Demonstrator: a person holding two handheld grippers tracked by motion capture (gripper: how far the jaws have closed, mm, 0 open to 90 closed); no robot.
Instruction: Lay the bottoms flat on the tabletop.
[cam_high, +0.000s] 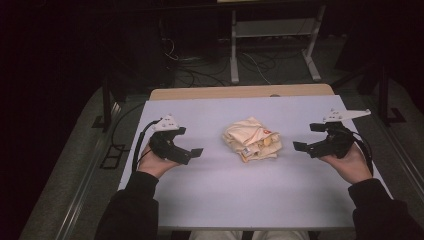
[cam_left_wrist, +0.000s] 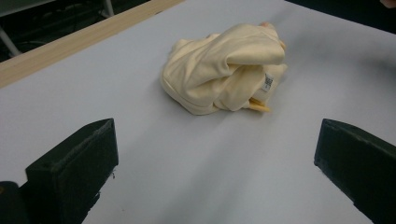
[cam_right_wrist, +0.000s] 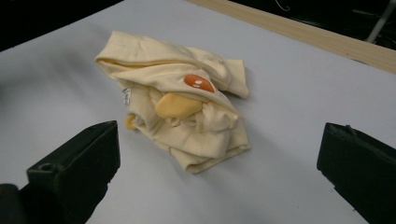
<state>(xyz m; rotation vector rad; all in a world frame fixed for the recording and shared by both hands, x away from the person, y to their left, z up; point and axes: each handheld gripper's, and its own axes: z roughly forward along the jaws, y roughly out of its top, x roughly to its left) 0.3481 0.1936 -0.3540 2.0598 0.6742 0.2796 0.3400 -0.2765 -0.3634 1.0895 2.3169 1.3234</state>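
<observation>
Cloth (cam_high: 251, 138), pale yellow and crumpled into a loose heap, lies near the middle of your counter (cam_high: 225, 190), a little toward 12 o'clock from the centre. From above you can see a small orange patch on its 2 o'clock side and a white label at its 6 o'clock edge.

Your left tool (cam_high: 192, 152) sits at 9 o'clock from the cloth, well apart from it, held in your left hand (cam_high: 155, 162) with its tip aimed toward the heap. Your right tool (cam_high: 301, 146) is at 3 o'clock from the cloth, near it but not touching, held in your right hand (cam_high: 350, 164) and also aimed inward. Both of your tools are released: in each gripper view the two black jaws stand wide apart with nothing between them but bare counter.

In the left gripper view the cloth (cam_left_wrist: 226, 70) sits ahead at 12 o'clock, beyond the jaws, with its label facing right and a darker yellow bit poking out at the bottom edge. In the right gripper view the cloth (cam_right_wrist: 180, 100) lies ahead at about 11 o'clock, showing the orange patch and a darker yellow flap folded into its middle.

A strip of bare wood (cam_high: 240, 92) runs along the counter's 12 o'clock edge. Beyond it, on the dark floor, stand a white metal frame (cam_high: 272, 40) and some loose cables (cam_high: 200, 70).
</observation>
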